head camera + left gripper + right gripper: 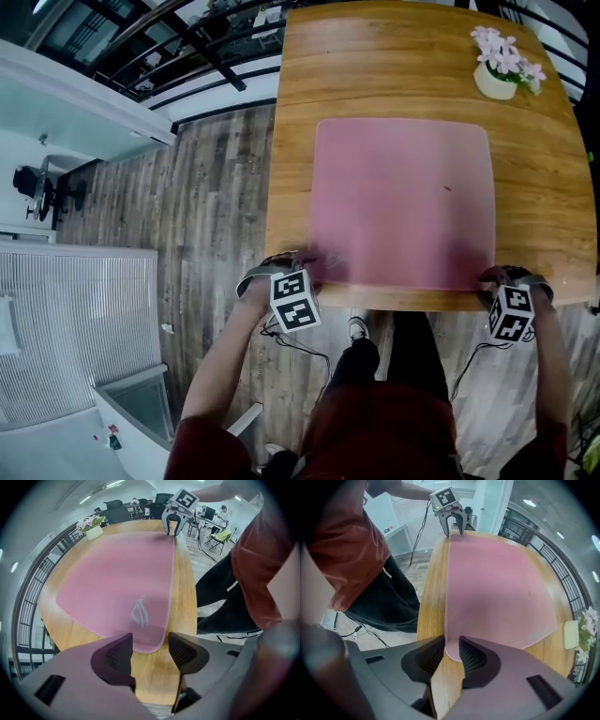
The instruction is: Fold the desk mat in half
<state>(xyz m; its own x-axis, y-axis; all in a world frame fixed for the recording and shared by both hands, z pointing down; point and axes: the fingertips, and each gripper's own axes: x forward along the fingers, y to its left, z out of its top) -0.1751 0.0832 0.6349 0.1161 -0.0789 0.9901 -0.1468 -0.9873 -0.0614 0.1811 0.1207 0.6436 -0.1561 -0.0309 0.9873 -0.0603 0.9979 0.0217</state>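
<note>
A pink desk mat (403, 202) lies flat and unfolded on the wooden table (394, 66). My left gripper (307, 265) is at its near left corner. In the left gripper view the left gripper (150, 641) stands wide open, with the rounded mat corner (147, 637) lying flat between the jaws and touching neither pad. My right gripper (492, 278) is at the near right corner. In the right gripper view the right gripper (451, 646) has a narrow gap, and the mat corner (452, 648) sits in it, slightly raised off the wood. I see no firm pinch.
A white pot of pink flowers (502, 70) stands at the table's far right corner, beyond the mat. The person's legs (394, 375) and cables (300, 347) are below the table's near edge. Wooden floor (206, 206) and a dark railing lie to the left.
</note>
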